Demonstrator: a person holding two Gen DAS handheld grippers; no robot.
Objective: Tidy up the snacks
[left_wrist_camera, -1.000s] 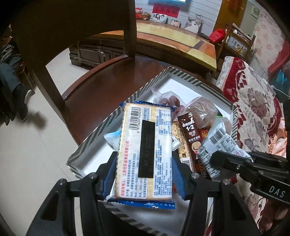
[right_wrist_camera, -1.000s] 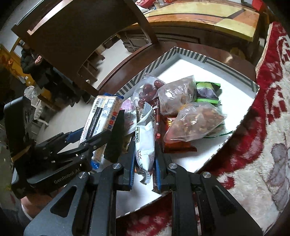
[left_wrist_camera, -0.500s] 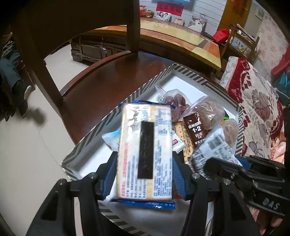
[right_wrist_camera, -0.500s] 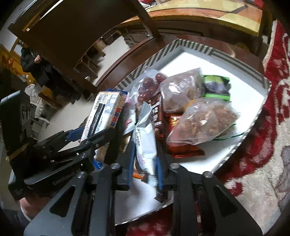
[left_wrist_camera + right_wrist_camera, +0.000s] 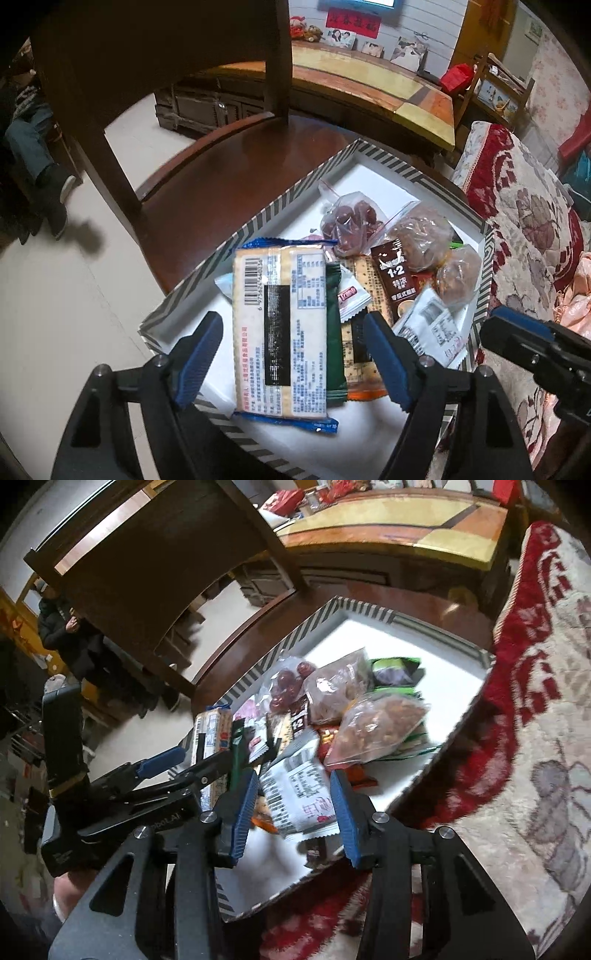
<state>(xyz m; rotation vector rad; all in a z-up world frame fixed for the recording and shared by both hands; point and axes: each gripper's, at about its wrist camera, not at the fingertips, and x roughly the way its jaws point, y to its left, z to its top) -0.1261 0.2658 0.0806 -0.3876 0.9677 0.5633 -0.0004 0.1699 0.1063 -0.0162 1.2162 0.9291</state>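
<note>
The snacks all lay inside the striped tray (image 5: 258, 225) on the wooden chair seat (image 5: 221, 192), so the gathering looked largely done; what seemed left was tidying the pile, which was loose and overlapping toward the tray's near corner, while its far corner was bare.

The left gripper (image 5: 291, 354) had its jaws apart, touching nothing. The cracker pack (image 5: 280, 332) lay flat in the tray between them, clear of both blue pads, its near end over the tray's near rim. A green packet (image 5: 335, 332) lay just beside it, partly underneath.

The right gripper (image 5: 293, 816) also had its jaws spread. The white sachet (image 5: 299, 794) lay in the tray between them, gripped by neither, though whether its edges brushed them I could not tell. Bags of dates (image 5: 286, 686) and nuts (image 5: 376, 727) lay farther into the tray, beyond the sachet.
</note>
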